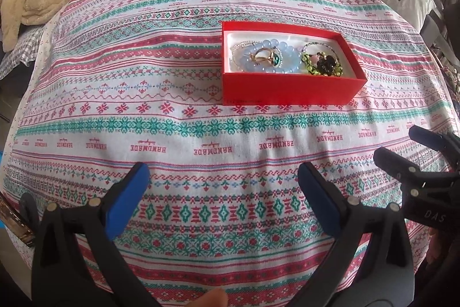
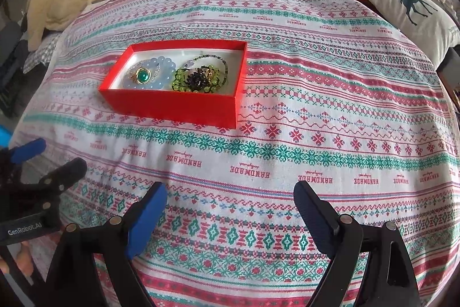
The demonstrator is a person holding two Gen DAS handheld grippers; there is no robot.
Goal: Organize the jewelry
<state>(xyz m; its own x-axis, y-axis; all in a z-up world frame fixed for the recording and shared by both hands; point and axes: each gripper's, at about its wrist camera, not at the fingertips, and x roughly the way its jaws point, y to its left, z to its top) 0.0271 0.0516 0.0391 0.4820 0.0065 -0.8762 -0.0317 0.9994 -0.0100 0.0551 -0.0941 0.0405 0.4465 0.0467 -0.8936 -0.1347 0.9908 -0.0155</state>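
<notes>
While both sets of jaws stand wide and empty over the bedspread (image 1: pixel 218 180), the red box (image 1: pixel 284 88) of jewelry (image 1: pixel 267 56) lies well ahead between them, long axis crosswise, about equally near left gripper (image 1: pixel 221 192) and right gripper (image 2: pixel 230 206).

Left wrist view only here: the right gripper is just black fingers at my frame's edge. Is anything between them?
Observer: Nothing. The right gripper is open above the patterned bedspread.
Operator: And the gold ring with the green stone in the red cardboard box? I see it side-on.
Observer: In the right wrist view its round stone faces up, and the ring lies on the pale blue bead bracelet.
</notes>
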